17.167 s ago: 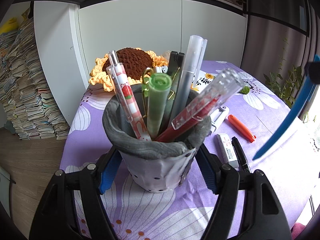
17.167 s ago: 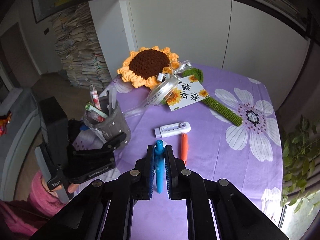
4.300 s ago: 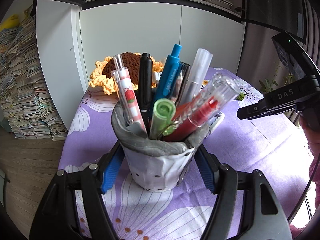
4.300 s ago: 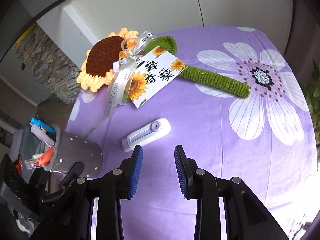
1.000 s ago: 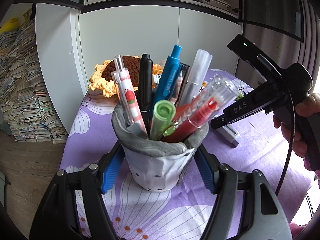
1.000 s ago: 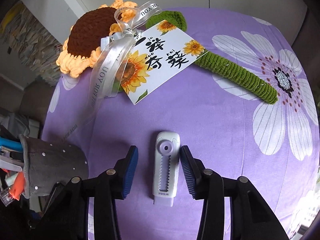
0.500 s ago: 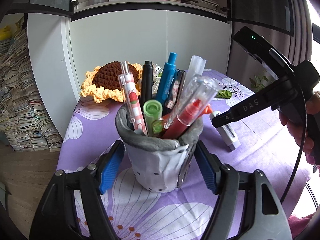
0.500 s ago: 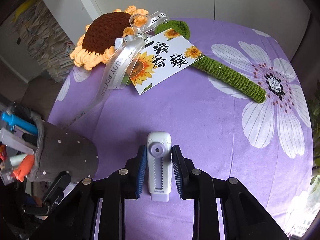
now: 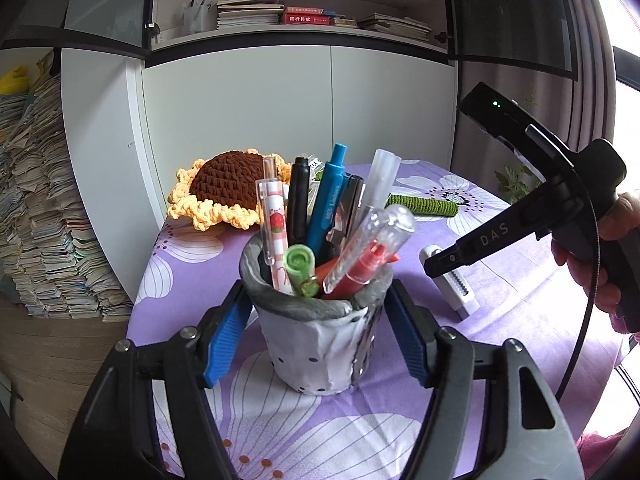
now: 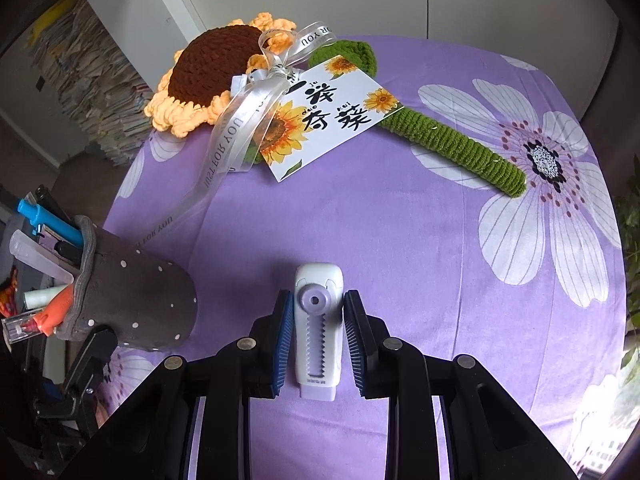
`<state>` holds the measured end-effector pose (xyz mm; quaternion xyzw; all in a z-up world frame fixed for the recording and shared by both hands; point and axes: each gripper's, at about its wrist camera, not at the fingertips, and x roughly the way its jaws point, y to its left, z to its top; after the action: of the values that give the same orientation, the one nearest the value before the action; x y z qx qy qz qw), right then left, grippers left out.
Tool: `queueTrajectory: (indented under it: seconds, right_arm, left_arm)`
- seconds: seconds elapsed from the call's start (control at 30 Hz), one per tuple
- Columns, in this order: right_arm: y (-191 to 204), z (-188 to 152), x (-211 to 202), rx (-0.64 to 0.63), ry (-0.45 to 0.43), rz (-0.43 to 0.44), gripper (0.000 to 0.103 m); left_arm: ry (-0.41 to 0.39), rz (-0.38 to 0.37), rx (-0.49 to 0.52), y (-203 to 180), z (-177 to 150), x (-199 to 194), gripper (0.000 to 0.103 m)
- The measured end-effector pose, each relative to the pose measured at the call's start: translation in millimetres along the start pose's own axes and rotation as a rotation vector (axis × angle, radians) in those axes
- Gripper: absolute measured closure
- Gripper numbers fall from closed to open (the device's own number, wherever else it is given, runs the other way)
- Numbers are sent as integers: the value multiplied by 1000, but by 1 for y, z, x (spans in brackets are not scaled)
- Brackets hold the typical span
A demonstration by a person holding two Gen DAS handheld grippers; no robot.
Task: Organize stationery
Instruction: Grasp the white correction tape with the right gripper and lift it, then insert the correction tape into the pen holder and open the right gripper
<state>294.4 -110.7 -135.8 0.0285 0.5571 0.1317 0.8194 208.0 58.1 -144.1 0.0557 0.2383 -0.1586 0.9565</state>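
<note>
On the left, the left gripper (image 9: pixel 318 346) is bracketing the grey dotted fabric pen holder (image 9: pixel 316 344), its blue-padded fingers (image 9: pixel 224 334) sitting narrow at the cup's nine and three o'clock sides; whether they are actually pressing the cloth cannot be told from the wrist view. The holder is already standing packed, and counting across its mouth there are about nine things: one strawberry-print pen (image 9: pixel 274 224), one green-capped marker (image 9: pixel 299 262), one black pen (image 9: pixel 298 200), one blue pen (image 9: pixel 328 196), one dark clip-like piece that is hard to name, one frosted pen (image 9: pixel 378 184), one clear-capped red pen (image 9: pixel 368 248) and one orange piece peeking at the rim. Moving right, at about two o'clock from the cup, the right gripper (image 10: pixel 317 330) is straddling the one white correction tape (image 10: pixel 318 332) lying on the purple flowered tablecloth (image 10: pixel 400 232), with its pads (image 10: pixel 283 340) close along both long sides, seemingly touching and not yet lifting. The likely trouble is judged to be twofold: the tape's smooth, tapering shell is inviting a slip or twist if the pads are closing off-centre, and the crowded, soft-walled holder is leaving little gap, so pushing the tape in could be knocking the leaning red pen out or tipping the cup if the left side is not truly steadying it. Farther off, one crocheted sunflower (image 10: pixel 208 68) and one gift card (image 10: pixel 328 116) are lying at twelve o'clock, well apart.
</note>
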Motion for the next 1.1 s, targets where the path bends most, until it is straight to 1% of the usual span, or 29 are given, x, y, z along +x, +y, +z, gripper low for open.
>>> queueTrajectory:
  seconds: [0.3,0.43,0.5,0.67,0.7,0.73,0.8,0.83,0.9,1.1]
  right_arm:
    - [-2,1,4,9,20,-5,75]
    - [-3,5,9,7,42,-40,75]
    - [-2,7,11,6,52,-42,75]
    - [7,11,25,-29,98,-82,75]
    - [11,10,25,-43,75,-92,75]
    - [14,10,25,-58,71,-91,75]
    - [16,9,23,-52,68,-50,76]
    - [18,8,19,-48,50,-34,76]
    - [22,6,0,-54,-11,-25,76]
    - [45,-6,-76,-110,-199,53,76]
  left_arm:
    - [0,-1,-1,0,0,0,36]
    - [1,0,-1,-1,0,0,36]
    - [0,-1,-1,-1,0,0,36]
    - [0,0,0,0,-1,0,36]
    - [0,0,1,-1,-1,0,36]
    - [-1,1,1,-1,-1,0,36]
    - [-1,1,1,-1,-1,0,36]
    - [-1,1,1,0,-1,0,36]
    - [-1,1,1,0,-1,0,36]
    - [-1,3,3,0,-1,0,36]
